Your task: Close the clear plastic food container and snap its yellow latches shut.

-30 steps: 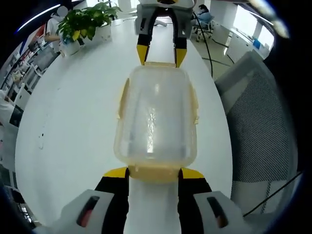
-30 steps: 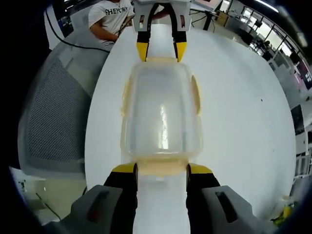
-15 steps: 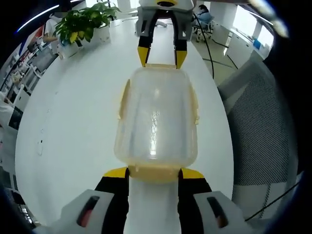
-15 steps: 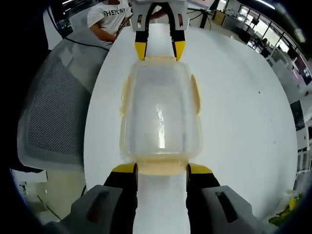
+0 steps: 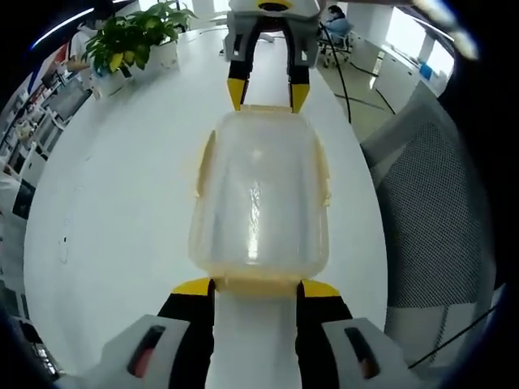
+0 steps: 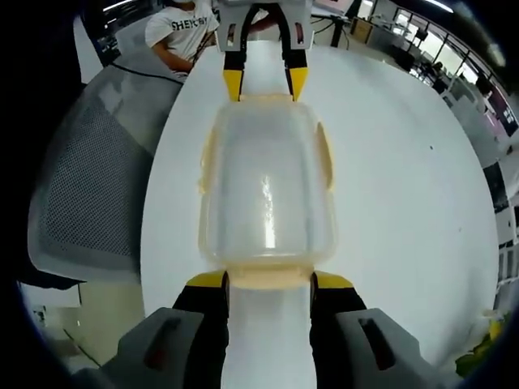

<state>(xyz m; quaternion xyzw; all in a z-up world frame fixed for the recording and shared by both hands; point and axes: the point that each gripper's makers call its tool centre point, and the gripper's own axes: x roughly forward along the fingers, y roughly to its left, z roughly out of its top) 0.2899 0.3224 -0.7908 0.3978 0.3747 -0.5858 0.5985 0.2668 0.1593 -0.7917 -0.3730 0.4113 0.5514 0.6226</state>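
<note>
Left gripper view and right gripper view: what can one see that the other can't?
The left gripper view has leafy potted plants at the far side of the white table, and a grey mesh chair on its right side. The right gripper view has a person in a white printed T-shirt beyond the table, with the chair on its left side. Both show the clear container with its lid on and yellow latches, the left gripper at one end and the right gripper at the other, each with open jaws straddling an end latch.
</note>
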